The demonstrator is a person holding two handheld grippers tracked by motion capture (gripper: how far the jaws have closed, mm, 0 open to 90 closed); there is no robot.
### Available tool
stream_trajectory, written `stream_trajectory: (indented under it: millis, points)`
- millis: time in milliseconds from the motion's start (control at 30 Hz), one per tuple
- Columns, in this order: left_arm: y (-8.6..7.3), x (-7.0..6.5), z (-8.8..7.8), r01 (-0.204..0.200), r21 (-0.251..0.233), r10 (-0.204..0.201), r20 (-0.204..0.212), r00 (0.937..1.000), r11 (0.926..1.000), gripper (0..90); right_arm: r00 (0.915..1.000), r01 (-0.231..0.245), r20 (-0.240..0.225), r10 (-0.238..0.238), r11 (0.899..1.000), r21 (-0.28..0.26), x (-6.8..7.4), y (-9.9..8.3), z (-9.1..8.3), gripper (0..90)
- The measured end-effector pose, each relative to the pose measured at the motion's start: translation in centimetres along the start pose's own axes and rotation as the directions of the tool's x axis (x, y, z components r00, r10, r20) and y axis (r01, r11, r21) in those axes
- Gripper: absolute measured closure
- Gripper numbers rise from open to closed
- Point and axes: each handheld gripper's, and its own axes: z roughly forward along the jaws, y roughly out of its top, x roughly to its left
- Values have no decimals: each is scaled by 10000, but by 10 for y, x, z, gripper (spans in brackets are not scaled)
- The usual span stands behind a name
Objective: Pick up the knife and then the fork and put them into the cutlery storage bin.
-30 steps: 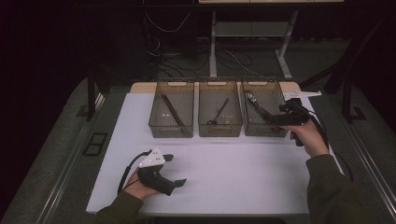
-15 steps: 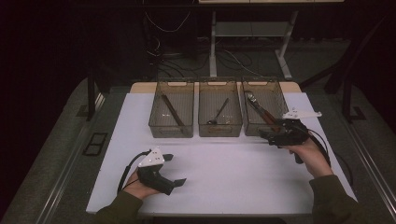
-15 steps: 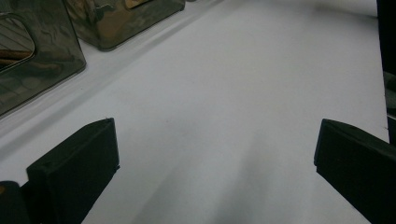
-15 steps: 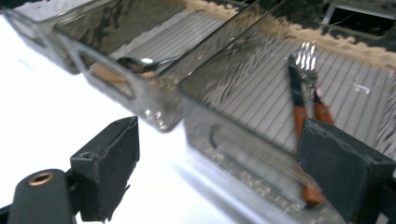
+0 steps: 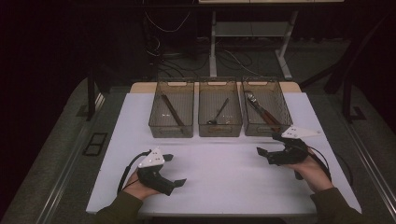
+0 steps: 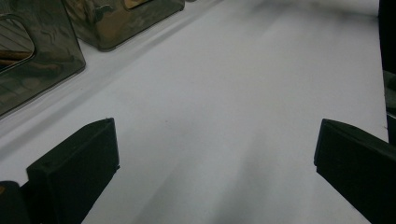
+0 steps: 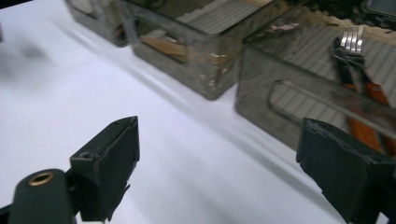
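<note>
White table (image 5: 224, 186) bears three clear bins (image 5: 220, 113) in a row.

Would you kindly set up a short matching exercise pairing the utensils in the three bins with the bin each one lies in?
Things:
1. fork
2. spoon
3. brown stick

Places:
A. left bin
B. right bin
C. middle bin

Pairs: 1-B, 2-C, 3-A
</note>
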Motion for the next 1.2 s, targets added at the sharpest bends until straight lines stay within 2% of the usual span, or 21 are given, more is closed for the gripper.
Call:
stream_trajectory:
  millis: [200, 500, 900, 1000, 1200]
  points:
    - [0, -1, 0, 14, -9, -14, 0, 10000, 10000, 0, 9992, -125, -390, 115, 9996, -270, 8, -16, -7, 136]
    - [0, -1, 0, -23, 48, 23, 11, 10000, 10000, 0, 9985, -104, -548, 90, 9996, -248, 19, -36, -16, 136]
    - [0, -1, 0, -62, 78, 62, 0, 10000, 10000, 0, 9960, 70, -891, -43, 9995, 299, 29, -53, -13, 136]
    - [0, -1, 0, -63, 86, 63, 6, 10000, 9999, 0, 9952, 300, -940, -256, 9985, 465, 31, -54, -11, 136]
    - [0, -2, 0, -74, 78, 74, -3, 10000, 9999, 0, 9951, 355, -938, -309, 9982, 475, 31, -55, -10, 136]
